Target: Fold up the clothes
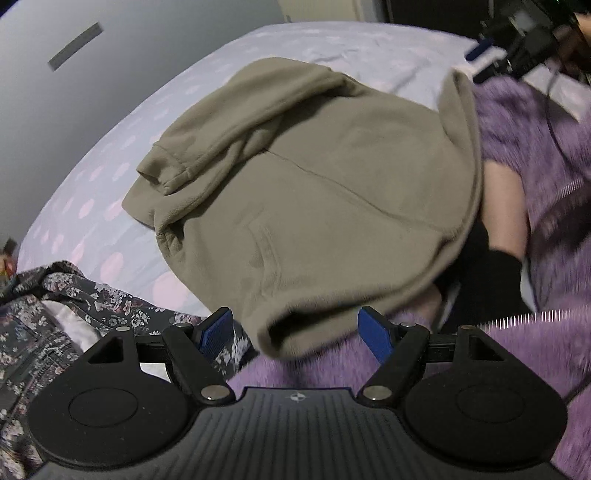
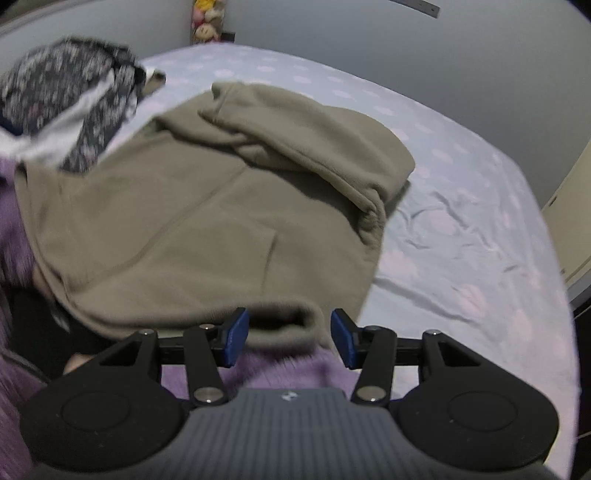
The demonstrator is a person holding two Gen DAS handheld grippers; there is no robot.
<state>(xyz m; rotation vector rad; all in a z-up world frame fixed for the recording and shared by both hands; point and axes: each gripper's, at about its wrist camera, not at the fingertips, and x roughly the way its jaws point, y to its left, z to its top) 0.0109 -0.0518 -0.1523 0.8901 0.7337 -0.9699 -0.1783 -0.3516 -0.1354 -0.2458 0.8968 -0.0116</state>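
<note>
Olive-green fleece jacket (image 1: 306, 192) lying on the dotted lilac bed sheet (image 2: 461, 221), one sleeve (image 2: 310, 140) already folded across its body. Left tool (image 1: 298, 334) and right tool (image 2: 289, 338) both spread at its near hem; further folds apparently remain.

A bed (image 2: 461, 236) fills most of both views, covered with a pale lilac sheet (image 1: 110, 199) printed with soft pink dots and creased in places. Behind it runs a plain grey wall (image 2: 369, 44), dimly lit. A small grey strip (image 1: 75, 46) is fixed on that wall. Stuffed toys (image 2: 207, 22) sit in the far corner. A cream cabinet (image 2: 572, 221) stands beside the bed.
</note>
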